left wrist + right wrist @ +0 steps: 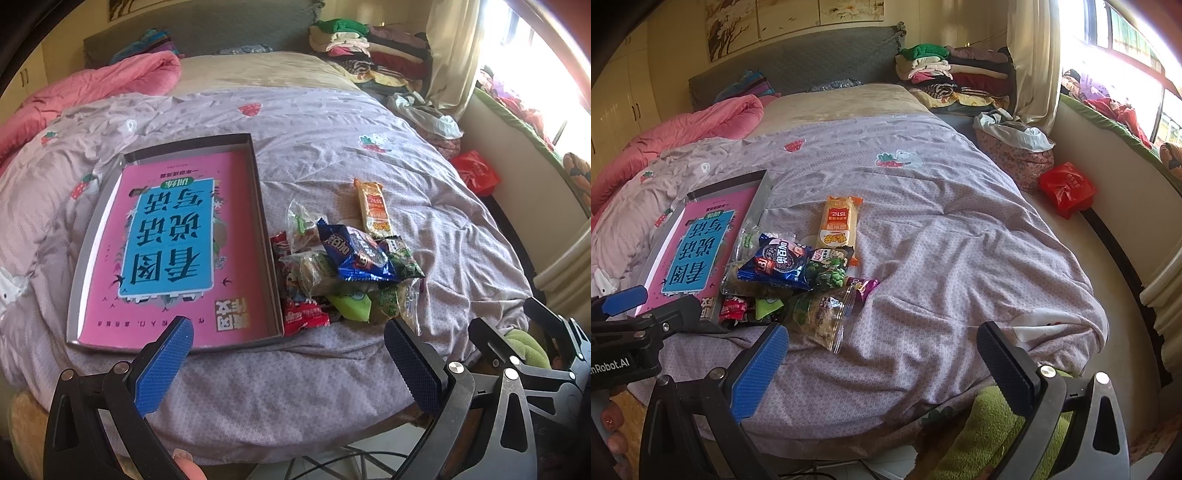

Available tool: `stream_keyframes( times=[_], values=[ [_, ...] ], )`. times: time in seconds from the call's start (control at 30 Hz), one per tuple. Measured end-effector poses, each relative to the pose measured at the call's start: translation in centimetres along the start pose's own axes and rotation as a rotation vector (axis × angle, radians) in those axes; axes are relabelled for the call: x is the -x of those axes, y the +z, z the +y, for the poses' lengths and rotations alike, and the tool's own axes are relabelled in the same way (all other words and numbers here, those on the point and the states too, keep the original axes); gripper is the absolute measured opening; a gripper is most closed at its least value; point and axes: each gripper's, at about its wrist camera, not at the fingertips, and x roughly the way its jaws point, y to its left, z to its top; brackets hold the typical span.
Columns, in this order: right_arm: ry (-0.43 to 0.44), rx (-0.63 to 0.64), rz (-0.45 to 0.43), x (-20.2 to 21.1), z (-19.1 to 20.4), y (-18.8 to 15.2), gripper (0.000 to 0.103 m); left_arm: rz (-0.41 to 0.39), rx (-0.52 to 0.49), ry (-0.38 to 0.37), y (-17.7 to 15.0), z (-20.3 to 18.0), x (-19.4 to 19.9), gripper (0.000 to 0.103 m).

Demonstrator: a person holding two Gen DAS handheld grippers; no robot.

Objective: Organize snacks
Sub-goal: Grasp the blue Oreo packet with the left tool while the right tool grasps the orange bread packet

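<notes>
A shallow grey box (pixel 264 221) (pixel 761 194) with a pink and blue printed bottom lies on the lilac quilt. Right beside it sits a heap of wrapped snacks: a blue cookie pack (pixel 354 256) (pixel 775 266), a long orange bar (pixel 373 208) (pixel 839 221), green pea bags (pixel 404 258) (pixel 829 271), red packets (pixel 304 317) (pixel 733 308) and a clear bag (pixel 822 319). My left gripper (pixel 288 343) hovers open over the bed's near edge, below the box and heap. My right gripper (pixel 884 349) is open too, just right of the heap, holding nothing.
A pink duvet (pixel 99 85) is bunched at the far left. Folded clothes (pixel 945 74) are stacked at the headboard's right. A red plastic bag (pixel 1067 188) lies beside the bed under the window ledge. A green plush item (pixel 982 435) is at the bed's foot. The quilt right of the snacks is bare.
</notes>
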Motion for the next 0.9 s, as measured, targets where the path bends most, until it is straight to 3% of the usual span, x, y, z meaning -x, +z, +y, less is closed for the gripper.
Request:
stream_keyframes(
  times=[0.67, 0.9],
  values=[
    [0.03, -0.056, 0.053, -4.2, -2.0, 1.6, 0.103, 0.054, -0.058, -0.125, 3.8, -2.0, -3.0, 0.103],
    [0.13, -0.053, 0.079, -6.5, -2.4, 2.8, 0.103, 0.098, -0.096, -0.133, 5.6, -3.5, -4.9, 0.1]
  ],
)
